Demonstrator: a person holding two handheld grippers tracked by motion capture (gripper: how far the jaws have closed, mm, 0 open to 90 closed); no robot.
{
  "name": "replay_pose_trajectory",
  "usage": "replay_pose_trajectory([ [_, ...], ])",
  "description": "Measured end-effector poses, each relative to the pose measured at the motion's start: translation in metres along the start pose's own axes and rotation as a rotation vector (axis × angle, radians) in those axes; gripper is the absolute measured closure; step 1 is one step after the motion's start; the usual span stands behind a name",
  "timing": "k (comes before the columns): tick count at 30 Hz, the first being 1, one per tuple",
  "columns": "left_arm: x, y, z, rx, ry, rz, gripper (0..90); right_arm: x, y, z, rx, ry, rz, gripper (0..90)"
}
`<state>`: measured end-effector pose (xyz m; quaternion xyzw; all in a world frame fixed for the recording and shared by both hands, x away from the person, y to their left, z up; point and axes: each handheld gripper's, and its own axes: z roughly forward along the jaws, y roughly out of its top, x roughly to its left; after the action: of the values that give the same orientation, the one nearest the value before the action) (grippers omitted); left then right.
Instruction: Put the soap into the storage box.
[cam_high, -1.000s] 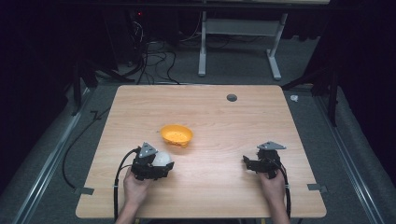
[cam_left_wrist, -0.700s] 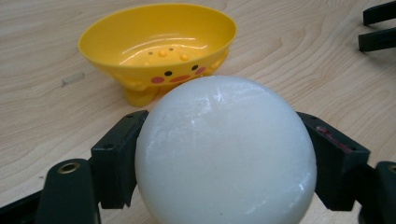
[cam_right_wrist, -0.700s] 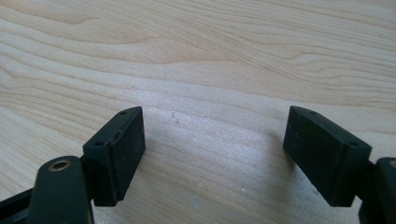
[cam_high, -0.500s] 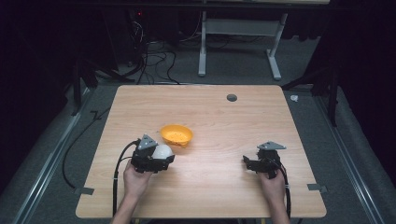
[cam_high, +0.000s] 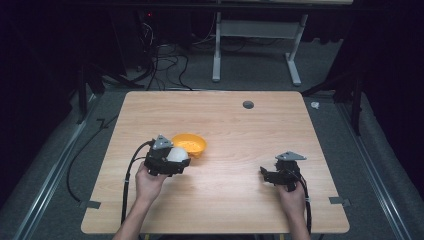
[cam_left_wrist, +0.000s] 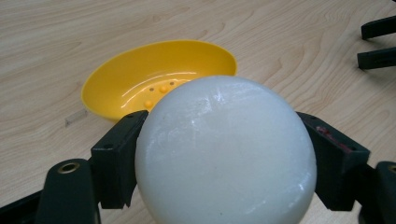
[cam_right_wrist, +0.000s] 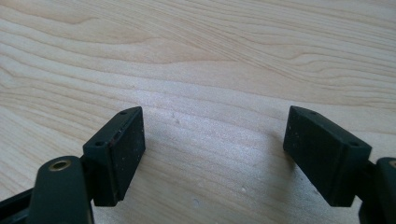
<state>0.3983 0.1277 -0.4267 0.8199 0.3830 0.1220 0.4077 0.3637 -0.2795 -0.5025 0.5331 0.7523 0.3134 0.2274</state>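
1. Table (cam_high: 240, 130): bears the bowl (cam_high: 190, 144), which has nothing in it yet.
2. Ball (cam_left_wrist: 224, 154): lifted, beside the bowl's near rim; pickup done, placing left.
3. My left gripper (cam_high: 176, 161): jaws clamped on the ball.
4. My right gripper (cam_high: 266, 175): jaws spread, holding nothing, well apart from the bowl.

No legible text, label, brand, number or sign on anything in view.

Left gripper (cam_high: 172, 160) is clamped tight, right gripper (cam_high: 267, 176) gapes, both held low.
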Motion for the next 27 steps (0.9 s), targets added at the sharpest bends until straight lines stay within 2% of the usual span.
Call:
replay_pose_trajectory([
  [11, 0.005, 0.018, 0.011, -0.001, -0.035, -0.011, 23.5, 0.000, 0.000, 0.000, 0.000, 0.002, 0.002, 21.6],
  [14, 0.005, 0.022, 0.014, 0.012, -0.004, 0.004, 23.4, 0.000, 0.000, 0.000, 0.000, 0.002, 0.002, 21.6],
  [19, 0.008, 0.029, 0.018, 0.007, -0.005, -0.004, 23.5, 0.000, 0.000, 0.000, 0.000, 0.002, 0.004, 21.6],
  [27, 0.012, 0.040, 0.035, 0.041, 0.021, -0.020, 23.5, 0.000, 0.000, 0.000, 0.000, 0.003, 0.005, 21.6],
])
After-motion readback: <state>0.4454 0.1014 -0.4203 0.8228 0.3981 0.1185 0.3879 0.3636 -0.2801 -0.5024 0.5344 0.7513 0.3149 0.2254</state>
